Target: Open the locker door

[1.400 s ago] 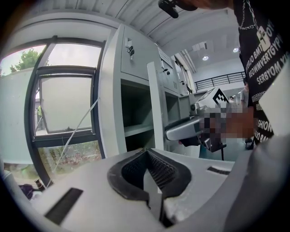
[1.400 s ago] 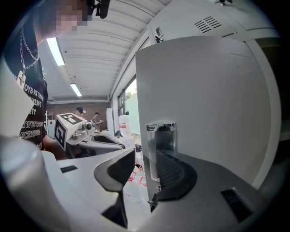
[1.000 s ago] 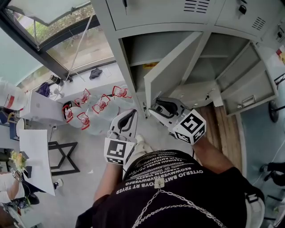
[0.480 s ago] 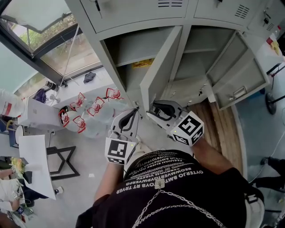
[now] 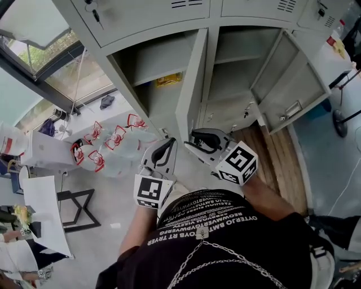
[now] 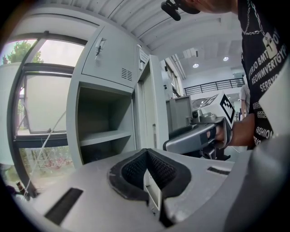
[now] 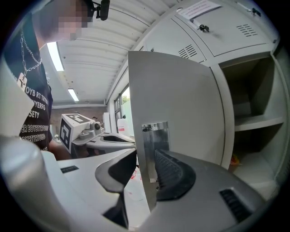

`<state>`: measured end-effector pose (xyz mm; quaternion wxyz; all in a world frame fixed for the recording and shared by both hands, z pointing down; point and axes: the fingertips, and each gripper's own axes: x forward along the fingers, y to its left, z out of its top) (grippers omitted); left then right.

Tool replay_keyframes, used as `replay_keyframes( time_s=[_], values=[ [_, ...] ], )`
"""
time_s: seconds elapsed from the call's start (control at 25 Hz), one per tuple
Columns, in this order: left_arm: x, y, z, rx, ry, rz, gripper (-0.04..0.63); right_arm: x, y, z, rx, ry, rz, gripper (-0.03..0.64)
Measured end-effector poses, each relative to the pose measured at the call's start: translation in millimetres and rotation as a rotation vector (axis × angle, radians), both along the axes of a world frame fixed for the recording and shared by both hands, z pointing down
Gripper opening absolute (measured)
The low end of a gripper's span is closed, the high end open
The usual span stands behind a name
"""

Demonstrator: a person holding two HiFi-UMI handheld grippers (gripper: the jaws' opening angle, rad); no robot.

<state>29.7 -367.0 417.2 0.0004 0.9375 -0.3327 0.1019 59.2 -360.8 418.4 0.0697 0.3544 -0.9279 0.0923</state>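
grey lockers [image 5: 141,17], right tool [image 7: 144,156] closing on door [image 7: 176,99]

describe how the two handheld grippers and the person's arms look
Both the left gripper and right gripper are light grey moulded shells with black ribbed pads inside the jaws. Each carries a white cube printed with black square markers at its rear. The person wears a black short-sleeved top with white lettering and a silver chain.

text | shirt [image 6: 272,90] | "FASHION" readable; rest garbled | locker label [image 7: 198,7] unreadable
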Motion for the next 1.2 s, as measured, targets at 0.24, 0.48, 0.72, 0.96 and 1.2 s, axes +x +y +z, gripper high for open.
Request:
replay_keyframes(
  time_s=[0.24,0.48,0.72,0.96,1.2],
  values=[
    [20,9,-1,-0.001,-0.008,0.019,-0.002,15,7,0,-0.002,-0.001,0.006,0.135],
    [33,10,-3,0.006,-0.012,0.029,-0.002,29,11,1,0.001,0.012,0.010,0.160],
    [46,12,-6,0.013,-0.013,0.045,-0.002,46,18,1,0.014,0.026,0.024,0.166],
    [59,15,-7,0.018,-0.016,0.064,-0.002,65,26,1,0.019,0.025,0.058,0.161],
    [69,23,-7,0.019,-0.024,0.084,-0.002,84,33,1,0.014,0.019,0.099,0.160]
  ],
)
